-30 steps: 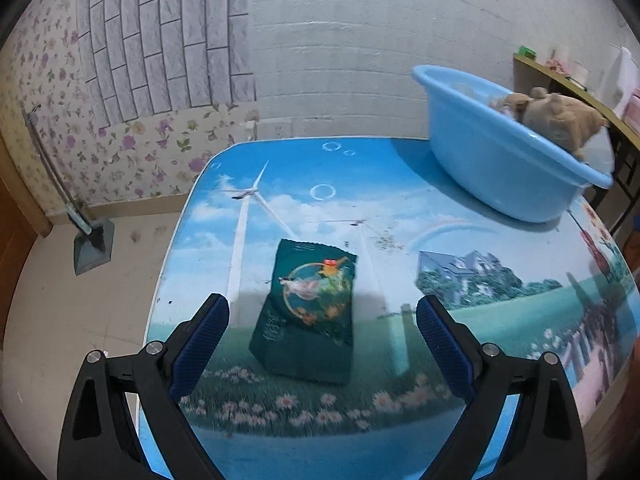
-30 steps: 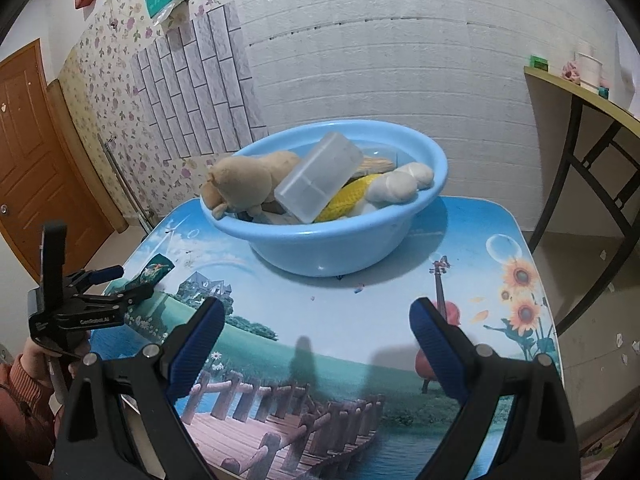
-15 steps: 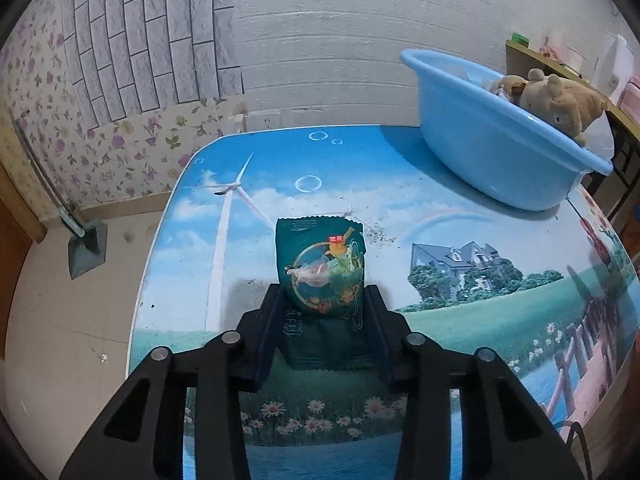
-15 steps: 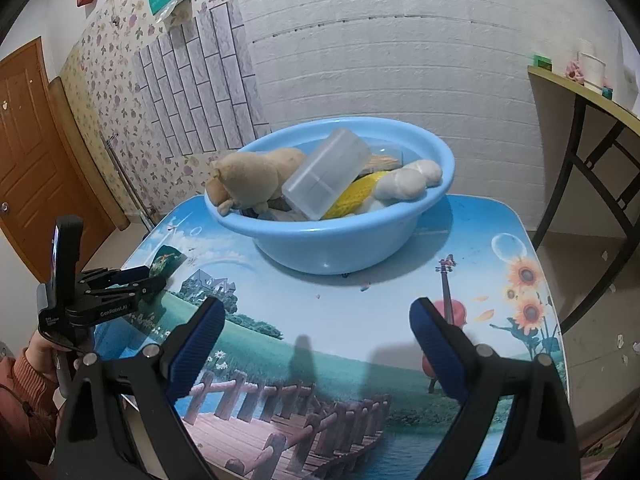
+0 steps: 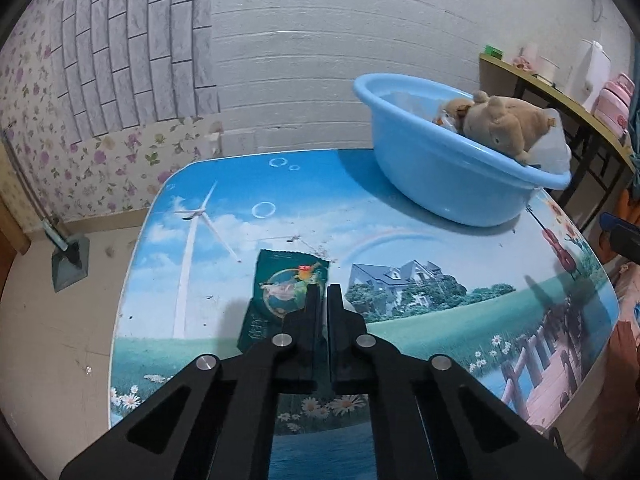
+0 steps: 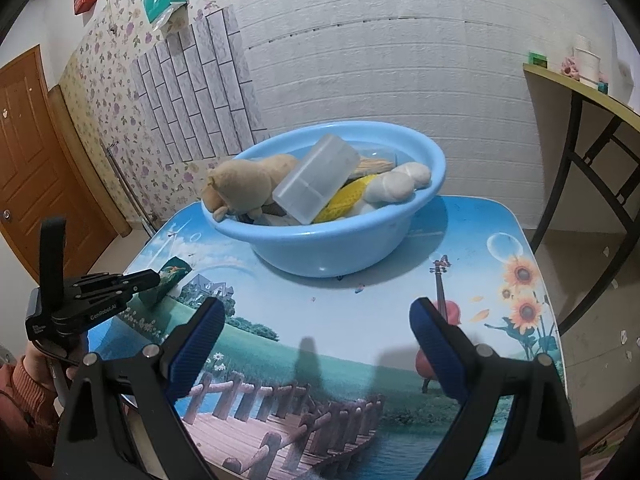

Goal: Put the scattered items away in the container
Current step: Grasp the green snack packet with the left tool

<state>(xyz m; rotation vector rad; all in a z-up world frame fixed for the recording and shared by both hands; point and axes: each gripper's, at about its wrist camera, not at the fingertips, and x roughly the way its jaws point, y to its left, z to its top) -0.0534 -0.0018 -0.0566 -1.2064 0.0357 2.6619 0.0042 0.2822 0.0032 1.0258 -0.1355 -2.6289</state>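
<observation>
Low in the middle of the left wrist view, the green snack packet (image 5: 285, 291) sat pinched in the left gripper (image 5: 324, 294).

Its jaws had just been closing and stood pressed together on the packet's near right edge, a thin pinch that looked fit for carrying a flat, light bag; in the right wrist view the packet (image 6: 168, 285) appeared tilted up off the table (image 5: 400, 240), at the left of the frame. Toward the upper right stood the blue basin (image 5: 440, 176), already crowded with a plush toy (image 5: 500, 124), a clear plastic box (image 6: 316, 184) and yellow and white pieces. Room for the packet looked scarce. Between packet and basin nothing blocked the way. At the bottom of its own view, the right gripper (image 6: 316, 344) hung spread wide and empty over the table's near edge.
</observation>
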